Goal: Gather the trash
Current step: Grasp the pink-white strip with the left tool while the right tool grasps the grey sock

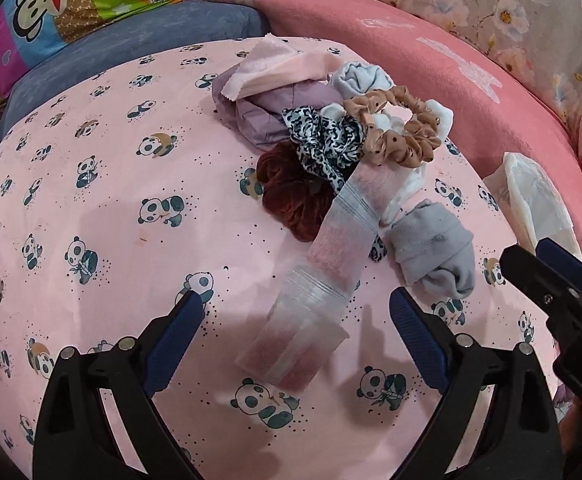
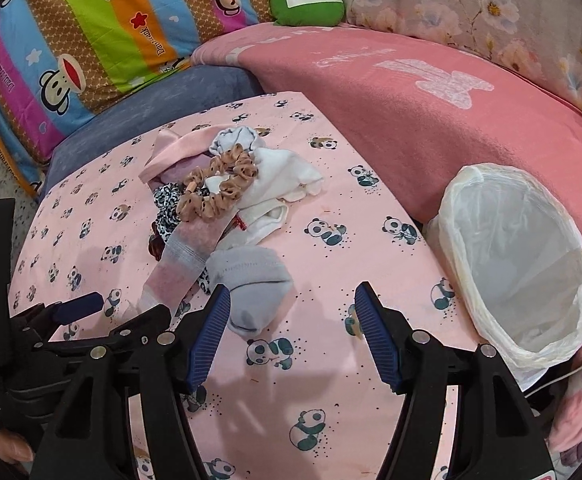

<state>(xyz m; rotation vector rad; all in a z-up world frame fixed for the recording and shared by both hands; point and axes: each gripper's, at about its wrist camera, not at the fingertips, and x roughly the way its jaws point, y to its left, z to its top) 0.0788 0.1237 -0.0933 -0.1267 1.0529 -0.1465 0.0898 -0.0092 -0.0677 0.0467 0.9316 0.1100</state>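
A pile lies on the panda-print cloth (image 1: 91,208). In it are a long translucent pink-and-white strip (image 1: 331,256) (image 2: 187,256), a rolled grey sock (image 1: 435,248) (image 2: 251,276), a tan dotted scrunchie (image 1: 403,136) (image 2: 219,188), a leopard scrunchie (image 1: 323,140), a dark red scrunchie (image 1: 291,196) and a white sock (image 2: 279,176). My left gripper (image 1: 295,300) is open, its fingers on either side of the strip's near end, not touching it. My right gripper (image 2: 294,289) is open just right of the grey sock, with nothing between its fingers. A bin lined with a white bag (image 2: 463,216) stands to the right.
A purple cloth (image 1: 259,116) and a pink cloth (image 1: 275,68) lie at the back of the pile. A pink blanket (image 2: 411,112) runs behind and to the right, with a striped cartoon quilt (image 2: 91,32) and a green cushion (image 2: 307,2) further back.
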